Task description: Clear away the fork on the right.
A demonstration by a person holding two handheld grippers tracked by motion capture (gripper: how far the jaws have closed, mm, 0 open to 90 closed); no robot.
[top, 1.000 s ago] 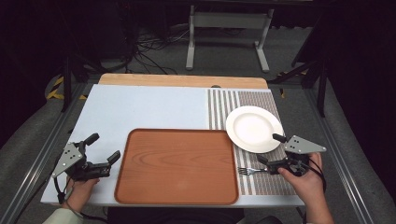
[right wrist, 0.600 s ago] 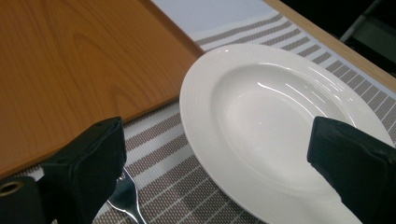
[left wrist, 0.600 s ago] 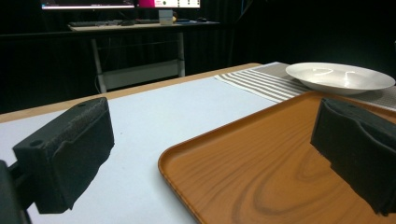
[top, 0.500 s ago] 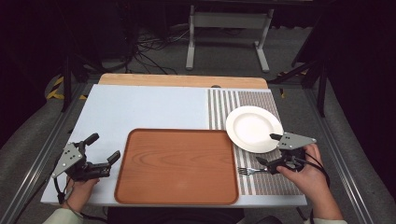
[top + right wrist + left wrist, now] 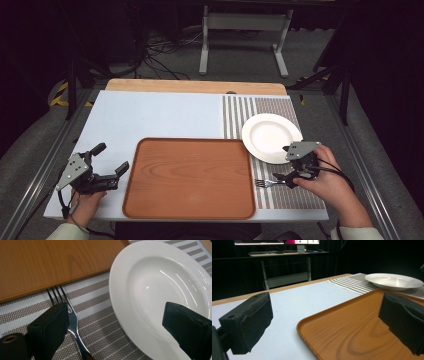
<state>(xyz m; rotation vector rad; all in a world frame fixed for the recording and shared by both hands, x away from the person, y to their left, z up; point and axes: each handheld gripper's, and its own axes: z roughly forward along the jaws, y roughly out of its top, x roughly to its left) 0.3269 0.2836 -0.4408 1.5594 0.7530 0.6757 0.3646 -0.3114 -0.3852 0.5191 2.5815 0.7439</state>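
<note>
While the person's forearms enter from the near edge of the table, the right gripper [image 5: 292, 176] hovers low over a striped placemat [image 5: 280, 192], its jaws spread wide with a metal fork [image 5: 71, 322] just beside the left jaw, probably lined up for a pick. The fork lies flat on the mat, tines toward the wooden tray [image 5: 190, 177]; its handle is cut off below the jaws. The left gripper [image 5: 107, 167] rests by the tray's left edge, jaws apart and empty, seemingly waiting. Farther back, a white plate [image 5: 270, 137] sits on the mat, partly hidden behind the right gripper.
</note>
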